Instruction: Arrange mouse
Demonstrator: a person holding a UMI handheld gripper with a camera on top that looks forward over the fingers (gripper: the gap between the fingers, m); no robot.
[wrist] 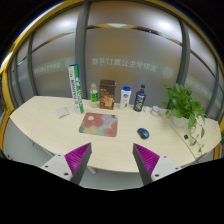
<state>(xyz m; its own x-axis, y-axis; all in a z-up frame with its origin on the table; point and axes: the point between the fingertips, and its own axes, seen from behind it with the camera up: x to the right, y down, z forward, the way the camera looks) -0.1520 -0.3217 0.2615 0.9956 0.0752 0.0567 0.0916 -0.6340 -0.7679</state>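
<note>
A small dark blue mouse point(143, 133) lies on the pale table point(50, 125), to the right of a colourful mouse mat point(98, 123). The two are apart, with bare table between them. My gripper point(112, 160) is open and empty, well short of the table's near edge and above it. Its fingers with magenta pads point(77, 155) stand wide apart, and the mat and mouse lie far beyond them.
Behind the mat stand a tall green-white tube point(72, 97), a green bottle point(94, 95), a brown box point(107, 93), a white bottle point(126, 97) and a dark blue bottle point(140, 97). A potted plant point(184, 104) stands at the table's right end. Glass walls lie behind.
</note>
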